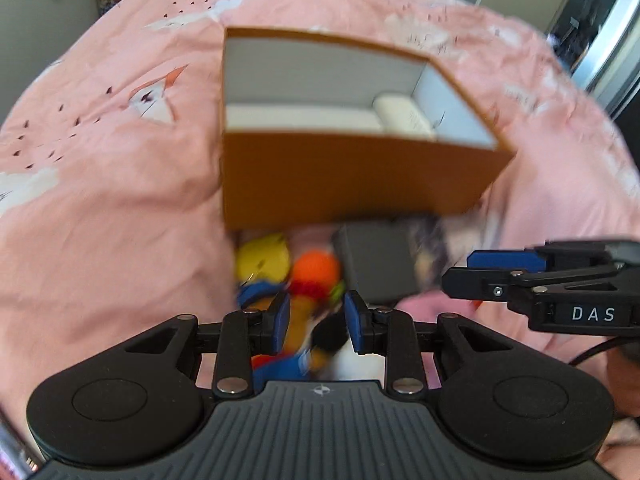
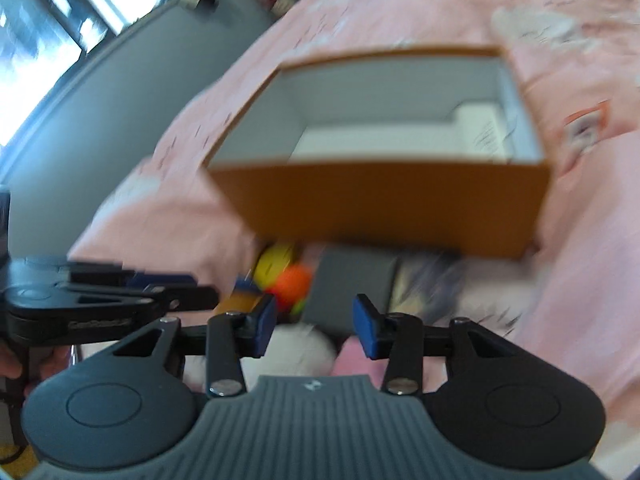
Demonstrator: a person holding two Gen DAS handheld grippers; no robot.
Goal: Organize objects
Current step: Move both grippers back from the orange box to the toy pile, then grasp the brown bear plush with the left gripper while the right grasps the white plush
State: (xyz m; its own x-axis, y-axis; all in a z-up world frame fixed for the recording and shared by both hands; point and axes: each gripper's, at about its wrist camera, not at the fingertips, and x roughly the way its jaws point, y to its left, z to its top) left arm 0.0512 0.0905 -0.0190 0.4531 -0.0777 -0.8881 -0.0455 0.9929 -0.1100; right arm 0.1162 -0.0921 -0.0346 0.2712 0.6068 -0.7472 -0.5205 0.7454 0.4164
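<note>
I worked over a bed spread with a pink quilt (image 1: 100,208), and on it stood an open orange box (image 1: 344,176) with pale grey walls inside. At the bottom of that box, toward its far right corner, lay a white rounded item (image 1: 400,114) on a white floor; blur kept me from telling what it was. Just in front of the box's near wall sat a small heap of things: a yellow toy (image 1: 262,258) at the left, an orange ball (image 1: 316,268) touching it on the right, then a dark grey flat box (image 1: 376,264), and beyond that some patterned cloth or paper too smeared to name. My left gripper (image 1: 317,322) hung above the near edge of this heap, its blue-padded jaws set narrow with a gap between them; a blurred jumble of blue, yellow, red and black showed below that gap, and I could not tell whether the pads pressed on any of it. My right gripper (image 2: 315,326) hovered just to the right of the left one, its jaws moderately apart and gripping nothing, with something soft and white (image 2: 298,350) and a pink piece below them. In the right wrist view the left gripper reached in from the left side, near the yellow toy.
</note>
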